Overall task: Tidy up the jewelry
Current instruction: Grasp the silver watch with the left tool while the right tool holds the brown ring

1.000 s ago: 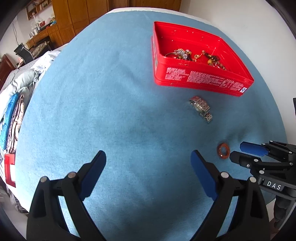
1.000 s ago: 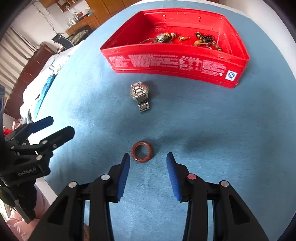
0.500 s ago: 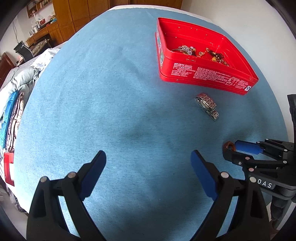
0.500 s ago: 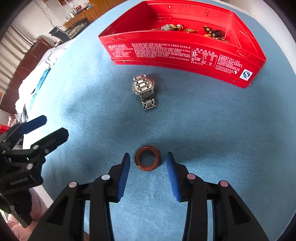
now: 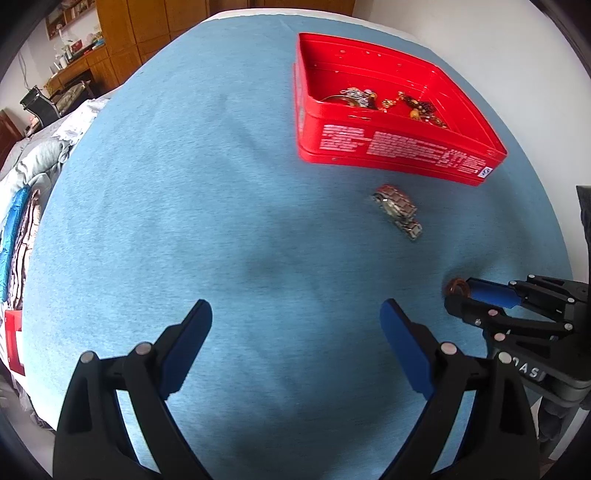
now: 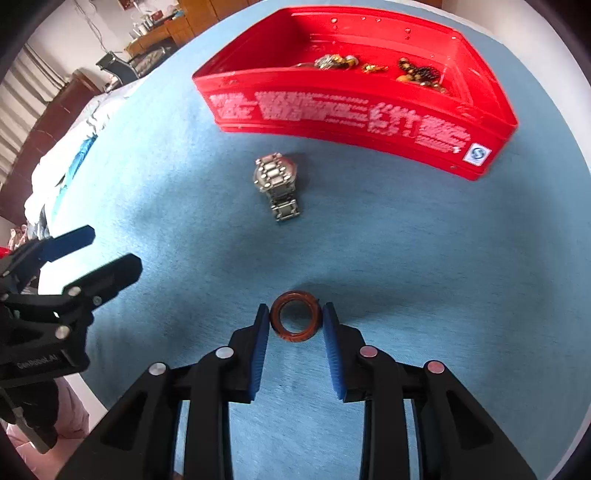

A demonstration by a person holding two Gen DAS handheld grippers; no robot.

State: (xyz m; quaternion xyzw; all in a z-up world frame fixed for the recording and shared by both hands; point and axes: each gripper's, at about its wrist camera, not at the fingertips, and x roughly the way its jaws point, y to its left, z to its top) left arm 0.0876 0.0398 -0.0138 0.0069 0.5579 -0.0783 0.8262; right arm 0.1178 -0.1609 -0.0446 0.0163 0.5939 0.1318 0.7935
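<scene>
Since a second ago the right gripper (image 6: 293,325) has come forward over the brown ring (image 6: 294,315), which lay ahead of its tips then and now sits between them; its jaws have just been closing, narrow now. The left pad looks to meet the ring's edge, the right pad is a sliver off it, so no clamp yet that I can see. The ring lies flat on the blue cloth (image 6: 443,258). From the left wrist view the ring (image 5: 456,287) peeks out at the tip of the right gripper (image 5: 467,297), partly hidden by its blue pad.

Ahead of the right gripper, slightly left: a silver metal watch (image 6: 277,181) on its side on the cloth, well apart from the ring. Beyond the watch, near it but not touching: the red tin box (image 6: 351,110), open top, white print on the near wall. Inside, along the near wall, a small heap of gold and dark jewelry (image 6: 369,68); single pieces too small to name.

The left gripper (image 5: 295,332) hangs over bare cloth, jaws wide, nothing between them. It is left of the right gripper, well clear of ring and watch (image 5: 397,210). The box (image 5: 388,147) is ahead and to its right.

Far left past the cloth edge: rumpled bedding (image 5: 37,166) and wooden cabinets (image 5: 147,29).
</scene>
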